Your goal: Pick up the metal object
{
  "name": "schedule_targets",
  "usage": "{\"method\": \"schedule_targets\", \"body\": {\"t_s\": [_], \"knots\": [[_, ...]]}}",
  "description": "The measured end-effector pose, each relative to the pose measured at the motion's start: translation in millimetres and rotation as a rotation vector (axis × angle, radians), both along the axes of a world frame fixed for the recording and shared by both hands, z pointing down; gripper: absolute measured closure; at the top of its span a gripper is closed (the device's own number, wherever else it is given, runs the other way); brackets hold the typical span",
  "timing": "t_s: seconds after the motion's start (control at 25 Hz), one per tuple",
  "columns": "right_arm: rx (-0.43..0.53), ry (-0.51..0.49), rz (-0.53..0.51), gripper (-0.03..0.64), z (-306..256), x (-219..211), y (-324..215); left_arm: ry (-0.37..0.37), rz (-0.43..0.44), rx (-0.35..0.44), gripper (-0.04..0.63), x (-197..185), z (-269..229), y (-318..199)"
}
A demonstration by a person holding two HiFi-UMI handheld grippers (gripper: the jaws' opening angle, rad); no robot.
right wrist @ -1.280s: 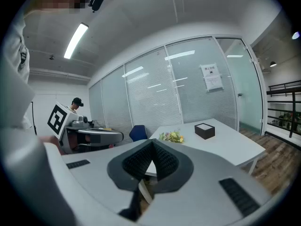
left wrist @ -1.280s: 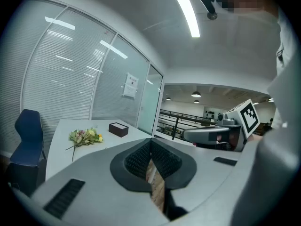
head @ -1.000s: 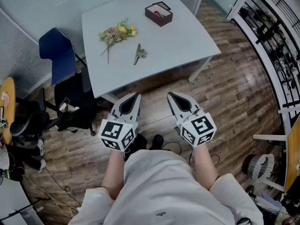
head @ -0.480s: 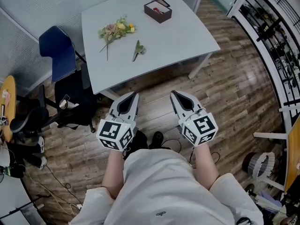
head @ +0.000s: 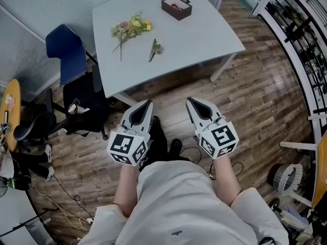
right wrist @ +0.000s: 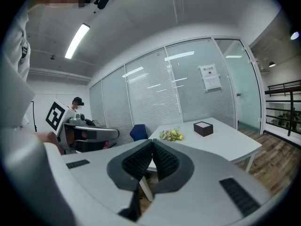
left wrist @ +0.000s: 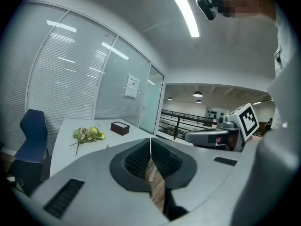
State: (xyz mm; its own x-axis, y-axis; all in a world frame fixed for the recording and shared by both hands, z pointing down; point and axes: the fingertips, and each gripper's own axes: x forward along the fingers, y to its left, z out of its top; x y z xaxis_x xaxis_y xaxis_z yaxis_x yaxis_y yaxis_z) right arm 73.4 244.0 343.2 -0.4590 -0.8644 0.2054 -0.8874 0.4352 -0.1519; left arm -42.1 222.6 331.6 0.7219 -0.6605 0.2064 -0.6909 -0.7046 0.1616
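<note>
Both grippers hang over the wooden floor in front of the person, short of the table. The left gripper (head: 148, 103) (left wrist: 150, 141) is shut with nothing between its jaws. So is the right gripper (head: 188, 101) (right wrist: 151, 141), also empty. On the grey table (head: 204, 32) lie a bunch of flowers (head: 131, 28) (left wrist: 87, 134) (right wrist: 171, 134), a small green sprig (head: 155, 48) and an open dark box (head: 177, 6) (left wrist: 120, 127) (right wrist: 203, 128) with something red inside. I cannot make out a metal object in any view.
A blue chair (head: 65, 52) and a black chair (head: 82, 106) stand left of the table. Metal racks (head: 301, 29) line the right side. Cables lie on the floor (head: 66, 198) at the lower left. Glass walls with blinds (right wrist: 155, 102) rise behind the table.
The table has slid slightly up and right in the head view. A dark shoe shows further forward between the grippers. Both grippers stay shut and level.
</note>
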Motion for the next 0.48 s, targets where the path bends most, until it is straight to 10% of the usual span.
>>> {"method": "schedule_targets", "body": {"t_s": [0.48], "knots": [[-0.014,0.038,-0.011,0.559,2,-14,-30,0.008,0.016,-0.002,0.571,-11,12,-29]]}}
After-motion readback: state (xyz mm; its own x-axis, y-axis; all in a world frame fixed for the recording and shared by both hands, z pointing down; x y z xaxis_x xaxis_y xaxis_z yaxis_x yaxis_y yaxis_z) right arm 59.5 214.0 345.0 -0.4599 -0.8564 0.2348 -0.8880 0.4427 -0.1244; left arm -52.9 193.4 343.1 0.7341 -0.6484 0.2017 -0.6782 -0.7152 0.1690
